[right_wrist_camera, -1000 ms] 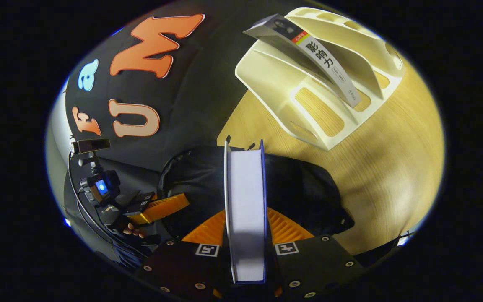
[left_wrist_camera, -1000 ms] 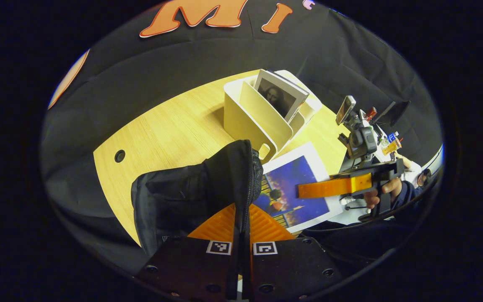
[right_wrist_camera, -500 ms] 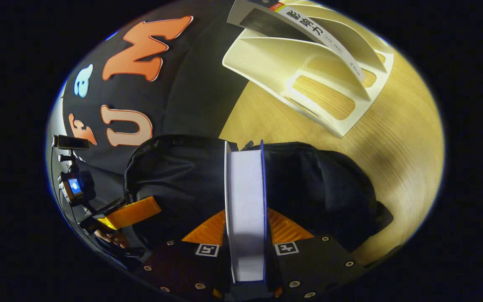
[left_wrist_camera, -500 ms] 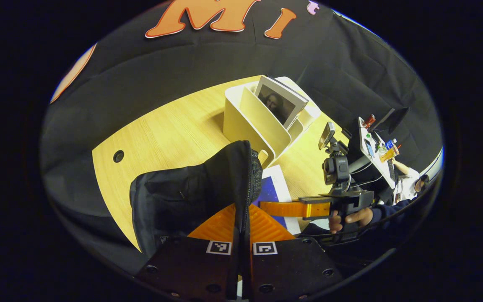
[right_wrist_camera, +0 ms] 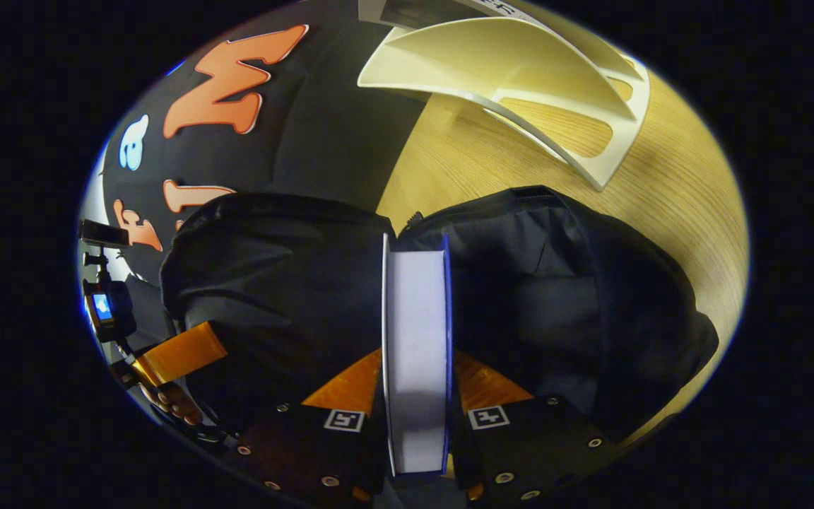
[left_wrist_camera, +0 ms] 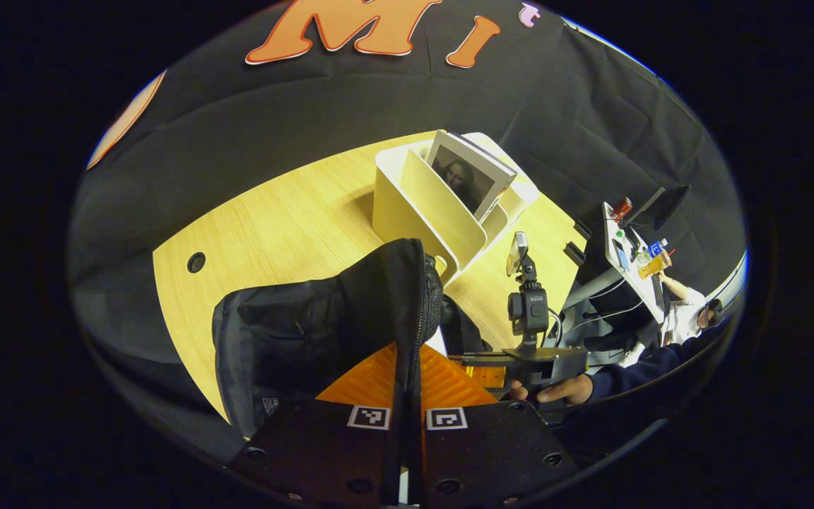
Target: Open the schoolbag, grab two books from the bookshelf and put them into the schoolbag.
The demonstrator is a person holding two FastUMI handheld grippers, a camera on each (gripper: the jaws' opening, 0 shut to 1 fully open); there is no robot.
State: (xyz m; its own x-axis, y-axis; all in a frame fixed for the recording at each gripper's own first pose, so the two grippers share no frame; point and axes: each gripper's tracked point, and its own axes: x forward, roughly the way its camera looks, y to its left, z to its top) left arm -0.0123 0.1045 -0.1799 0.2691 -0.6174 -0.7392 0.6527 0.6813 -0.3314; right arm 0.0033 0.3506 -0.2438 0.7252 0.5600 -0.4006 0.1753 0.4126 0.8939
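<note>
- Here, the schoolbag [left_wrist_camera: 308,332] is seen on the wooden table [left_wrist_camera: 287,219], its zipper edge pinched between the closed fingers of the left gripper [left_wrist_camera: 407,382].
- A book [right_wrist_camera: 415,353] is clamped edge-on by the right gripper [right_wrist_camera: 415,382], its far end at the bag's opening.
- Another book [left_wrist_camera: 467,173] is left leaning in the bookshelf [left_wrist_camera: 414,205] behind.
</note>
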